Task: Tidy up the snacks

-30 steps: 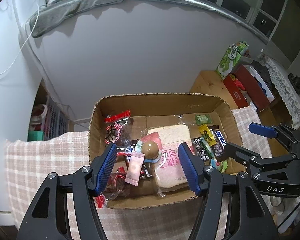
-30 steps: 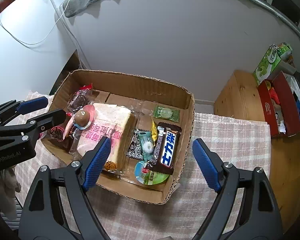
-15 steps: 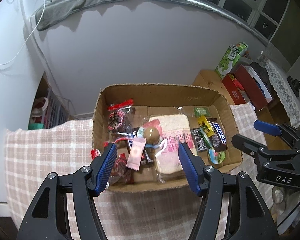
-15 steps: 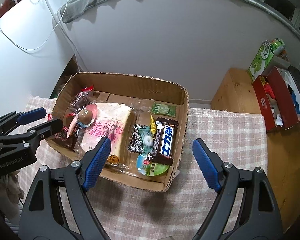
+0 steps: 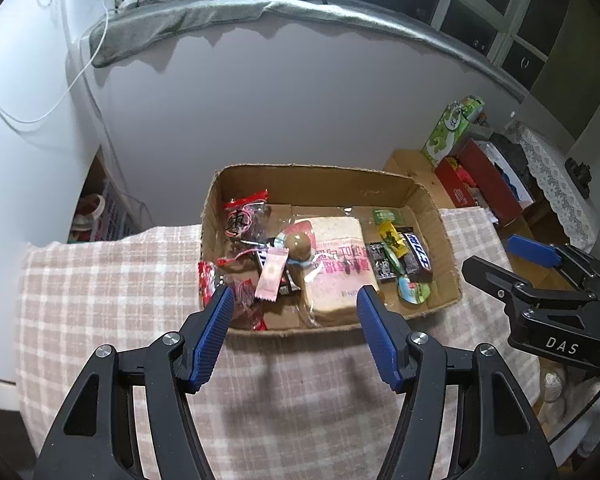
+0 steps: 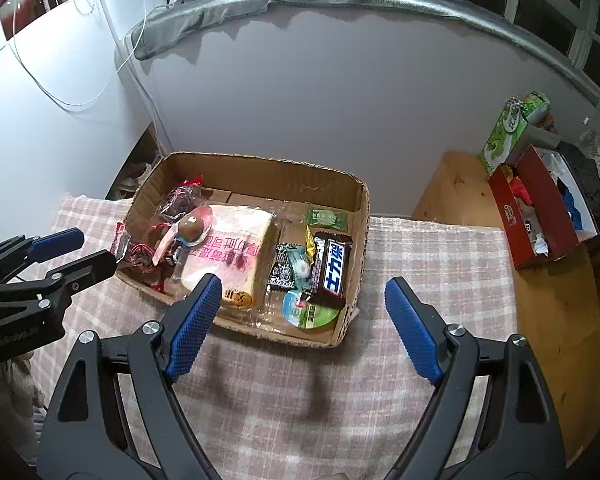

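A shallow cardboard box (image 5: 420, 196) sits on a table covered by a pink-and-white checked cloth (image 5: 100, 280), close to a pale wall, and it holds all the snacks. Near its middle lies a wrapped slab of bread (image 6: 236, 248) with pink lettering on the film, and a round brown chocolate ball (image 6: 191, 227) rests on the bread's left end. To the left of these are dark packets with red-edged wrappers (image 5: 244, 220), and a small pink sachet (image 5: 271, 276) lies over them near the front wall. To the right of the bread lies a dark chocolate bar (image 6: 334, 268) with white and blue characters, with a green packet (image 6: 326, 217) behind it by the back wall and a round green-lidded cup (image 6: 310, 312) in front of it. The left gripper (image 5: 294, 340) hangs over the cloth just in front of the box, jaws spread wide with nothing between them. The right gripper (image 6: 300, 328) hangs over the front right part of the box, jaws likewise spread and empty. Beyond the table to the right stand a red box (image 6: 540, 220) and a green carton (image 6: 508, 132) on a wooden surface
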`<state>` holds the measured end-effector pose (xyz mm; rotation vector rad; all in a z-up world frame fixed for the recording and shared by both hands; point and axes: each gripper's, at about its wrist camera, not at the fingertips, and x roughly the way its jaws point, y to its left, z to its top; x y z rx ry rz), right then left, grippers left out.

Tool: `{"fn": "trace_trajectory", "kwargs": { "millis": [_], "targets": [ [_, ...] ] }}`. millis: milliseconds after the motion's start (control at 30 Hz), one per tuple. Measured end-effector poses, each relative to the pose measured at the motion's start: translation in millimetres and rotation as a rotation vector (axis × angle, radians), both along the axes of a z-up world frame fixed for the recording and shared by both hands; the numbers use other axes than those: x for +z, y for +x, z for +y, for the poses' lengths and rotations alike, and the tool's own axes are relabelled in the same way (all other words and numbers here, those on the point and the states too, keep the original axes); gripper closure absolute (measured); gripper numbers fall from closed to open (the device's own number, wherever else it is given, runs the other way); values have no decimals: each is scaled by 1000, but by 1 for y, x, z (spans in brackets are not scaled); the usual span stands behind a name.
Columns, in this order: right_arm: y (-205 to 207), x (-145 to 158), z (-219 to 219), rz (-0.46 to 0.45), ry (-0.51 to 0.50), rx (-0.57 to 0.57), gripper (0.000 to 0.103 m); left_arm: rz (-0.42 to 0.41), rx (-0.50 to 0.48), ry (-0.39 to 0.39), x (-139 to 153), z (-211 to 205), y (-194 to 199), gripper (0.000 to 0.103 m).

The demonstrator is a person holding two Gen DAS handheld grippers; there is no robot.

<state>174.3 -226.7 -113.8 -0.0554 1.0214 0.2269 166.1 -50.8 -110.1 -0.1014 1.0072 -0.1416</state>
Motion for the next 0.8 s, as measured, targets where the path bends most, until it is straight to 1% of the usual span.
{"fn": "trace_trajectory", "kwargs": {
  "millis": [167, 433, 800],
  "targets": [
    [-15, 4, -4, -3, 17, -30, 17, -9, 24, -10, 6, 3, -15, 39],
    [-38, 8, -1, -22, -2, -46, 17, -24, 57, -7, 12, 5, -34, 39],
    [-46, 14, 0, -38, -9, -45, 17, -12, 84, 7, 12, 5, -45, 39]
  ]
}}
